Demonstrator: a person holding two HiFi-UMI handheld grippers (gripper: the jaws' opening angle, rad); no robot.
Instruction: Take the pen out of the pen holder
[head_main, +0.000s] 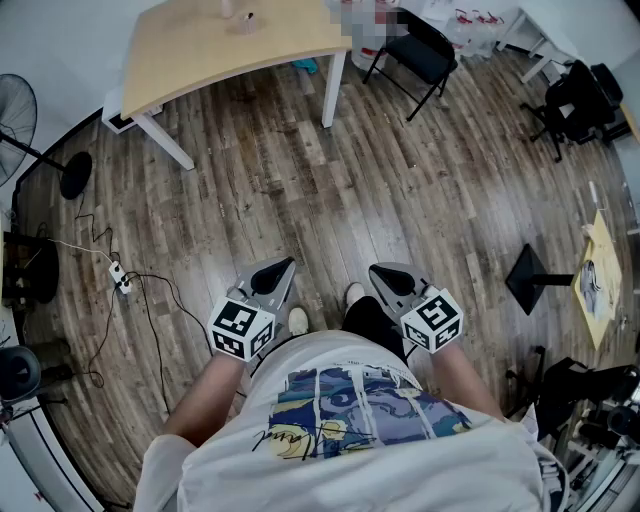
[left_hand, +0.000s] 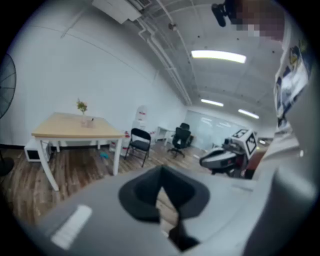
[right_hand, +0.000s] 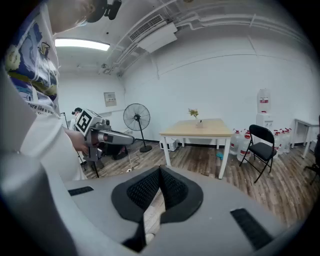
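Note:
A light wooden table (head_main: 230, 50) stands far across the floor. On it are a small plant (right_hand: 193, 114) and a small holder (head_main: 247, 20), which is too small for a pen to be made out. The same holder (left_hand: 89, 121) shows in the left gripper view. I stand well back from the table. My left gripper (head_main: 283, 266) and right gripper (head_main: 378, 270) are held side by side close to my body and point down at the floor. Both are shut, and nothing is between the jaws of the left gripper (left_hand: 161, 172) or the right gripper (right_hand: 160, 170).
A black folding chair (head_main: 420, 50) stands right of the table, with an office chair (head_main: 575, 100) further right. A standing fan (head_main: 15, 110) is at the left. A power strip (head_main: 118, 278) with cables lies on the wooden floor. A black stand base (head_main: 530, 278) sits to my right.

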